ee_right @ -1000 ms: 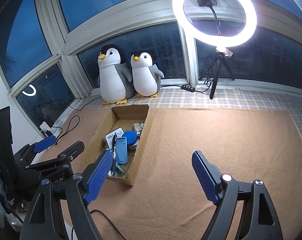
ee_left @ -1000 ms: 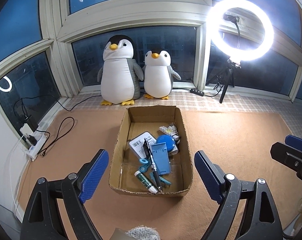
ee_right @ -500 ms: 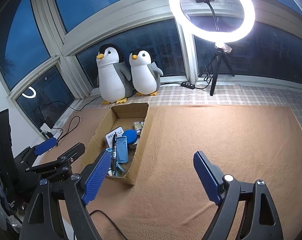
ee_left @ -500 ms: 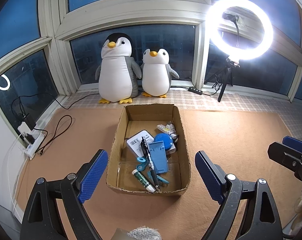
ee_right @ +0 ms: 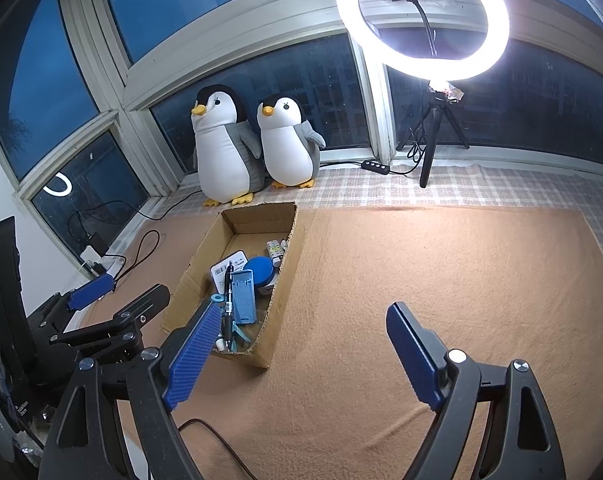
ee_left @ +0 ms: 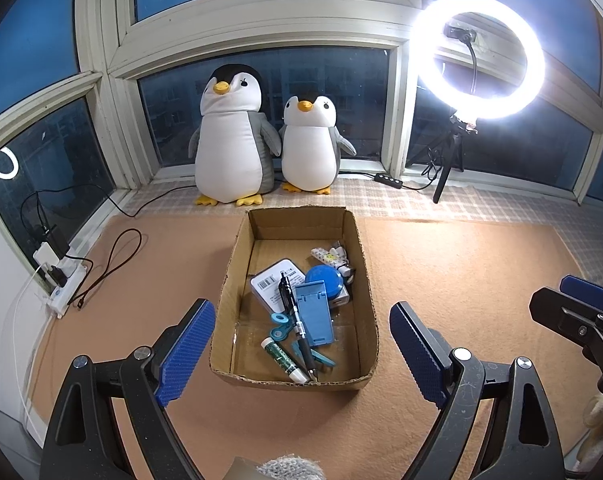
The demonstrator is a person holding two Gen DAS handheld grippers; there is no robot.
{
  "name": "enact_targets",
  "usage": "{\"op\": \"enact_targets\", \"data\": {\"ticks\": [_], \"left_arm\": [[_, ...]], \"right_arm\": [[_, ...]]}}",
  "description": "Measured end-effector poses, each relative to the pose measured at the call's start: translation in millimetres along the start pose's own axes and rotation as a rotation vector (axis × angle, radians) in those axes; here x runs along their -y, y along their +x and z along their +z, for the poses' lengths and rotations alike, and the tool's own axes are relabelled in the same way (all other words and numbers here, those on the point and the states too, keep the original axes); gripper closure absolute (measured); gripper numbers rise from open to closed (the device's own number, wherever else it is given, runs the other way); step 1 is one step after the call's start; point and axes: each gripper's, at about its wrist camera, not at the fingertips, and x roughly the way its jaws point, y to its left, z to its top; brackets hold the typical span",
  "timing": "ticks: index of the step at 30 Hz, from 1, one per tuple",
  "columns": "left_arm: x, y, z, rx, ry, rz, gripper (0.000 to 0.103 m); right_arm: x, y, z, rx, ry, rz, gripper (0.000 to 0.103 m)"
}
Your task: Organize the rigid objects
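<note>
An open cardboard box (ee_left: 367, 280) (ee_right: 287, 260) sits on the tan carpet. It holds several small objects: a blue phone stand (ee_left: 313, 312) (ee_right: 245, 296), a black pen (ee_left: 295, 320), a blue round disc (ee_left: 323, 280) (ee_right: 259, 270), a white labelled case (ee_left: 271, 280), a green-white tube (ee_left: 285, 362) and teal scissors (ee_left: 279, 326). My left gripper (ee_left: 299, 354) is open and empty, held above the box's near end. My right gripper (ee_right: 301, 354) is open and empty over the carpet right of the box.
Two plush penguins (ee_left: 229, 140) (ee_left: 309, 148) stand at the window behind the box. A ring light on a tripod (ee_left: 477, 56) stands at the back right. A power strip with cables (ee_left: 57, 280) lies at the left wall. Tan carpet (ee_right: 441, 272) spreads to the right.
Both grippers have pulled back and risen slightly, so the box sits a little farther away in each view. Both stay open and empty. The box's contents have not moved.
</note>
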Motion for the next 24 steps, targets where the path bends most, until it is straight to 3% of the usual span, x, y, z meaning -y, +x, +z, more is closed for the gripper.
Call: {"op": "enact_targets", "data": {"ticks": [24], "left_arm": [[0.7,7.6,-0.9,-0.028,-0.003,-0.024,0.011]], "right_arm": [[1.2,3.6,-1.1,-0.018,0.005,0.0,0.021]]}}
